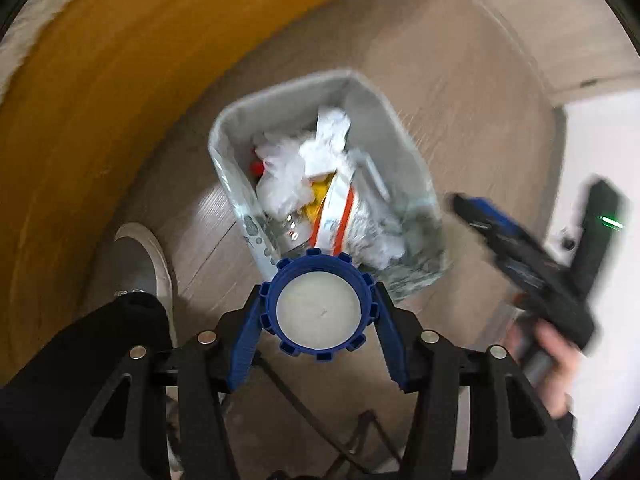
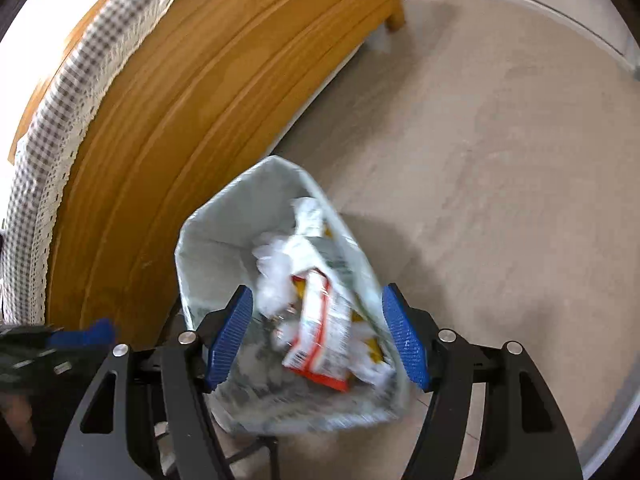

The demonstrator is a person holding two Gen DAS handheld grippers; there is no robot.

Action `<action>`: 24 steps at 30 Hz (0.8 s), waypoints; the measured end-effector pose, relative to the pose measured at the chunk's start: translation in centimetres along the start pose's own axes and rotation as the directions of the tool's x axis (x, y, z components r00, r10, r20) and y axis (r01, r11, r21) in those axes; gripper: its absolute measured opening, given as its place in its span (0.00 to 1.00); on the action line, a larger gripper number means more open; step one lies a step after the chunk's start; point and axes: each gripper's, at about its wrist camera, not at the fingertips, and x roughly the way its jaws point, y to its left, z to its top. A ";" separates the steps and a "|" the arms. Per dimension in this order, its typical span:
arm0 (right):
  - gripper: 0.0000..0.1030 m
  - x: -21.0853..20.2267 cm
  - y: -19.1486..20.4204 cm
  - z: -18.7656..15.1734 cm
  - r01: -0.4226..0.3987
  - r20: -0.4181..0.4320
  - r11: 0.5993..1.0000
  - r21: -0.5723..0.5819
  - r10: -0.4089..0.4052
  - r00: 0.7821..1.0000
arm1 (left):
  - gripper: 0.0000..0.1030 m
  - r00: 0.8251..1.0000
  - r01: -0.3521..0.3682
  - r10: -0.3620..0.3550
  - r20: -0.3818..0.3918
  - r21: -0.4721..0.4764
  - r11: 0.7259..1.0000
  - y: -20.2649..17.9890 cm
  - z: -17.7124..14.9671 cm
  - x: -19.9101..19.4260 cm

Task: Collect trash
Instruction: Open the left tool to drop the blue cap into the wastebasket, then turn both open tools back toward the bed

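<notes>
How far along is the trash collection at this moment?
Done: the trash bin already holds crumpled paper and a red-striped wrapper. In hand: the left gripper clamps a blue lid above the bin. Left: dropping it in. The right gripper is open and holds nothing.

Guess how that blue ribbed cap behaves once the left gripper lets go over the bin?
Blue ribbed cap, clamped in the left gripper, looks like rigid plastic, probably light. Its ribs likely aid grip. Released, it should land on soft crumpled trash in the lined bin, though its round shape might roll.
</notes>
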 end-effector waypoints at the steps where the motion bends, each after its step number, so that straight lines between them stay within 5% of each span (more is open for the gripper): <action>1: 0.63 -0.7 -0.3 -0.4 0.002 0.011 1.000 0.005 -0.002 1.000 | 0.50 0.999 -0.009 0.010 -0.038 0.022 1.000 -0.5 0.3 1.7; 4: 0.63 -2.1 -0.7 -1.6 -0.001 0.037 1.000 0.022 0.001 0.999 | 0.52 0.995 -0.044 0.048 -0.089 0.051 0.998 -1.1 1.0 4.6; 6: 0.63 -2.7 -0.7 -2.3 -0.015 0.051 0.999 0.042 0.012 0.999 | 0.74 0.991 -0.067 0.072 -0.110 0.047 0.997 -0.8 1.3 5.8; 11: 0.63 -1.8 0.2 -2.4 -0.015 0.038 0.998 0.064 0.012 0.999 | 0.74 0.977 -0.058 0.053 -0.205 -0.017 0.998 0.6 0.9 7.1; 21: 0.63 -1.4 2.1 -2.4 0.010 0.005 1.000 0.005 -0.010 1.000 | 0.74 0.980 -0.107 0.105 -0.167 -0.003 0.994 0.8 0.5 5.0; 24: 0.63 -1.6 2.6 -2.1 0.023 0.002 1.000 -0.007 -0.023 1.000 | 0.74 0.989 -0.115 0.115 -0.094 0.007 0.993 0.9 0.4 2.3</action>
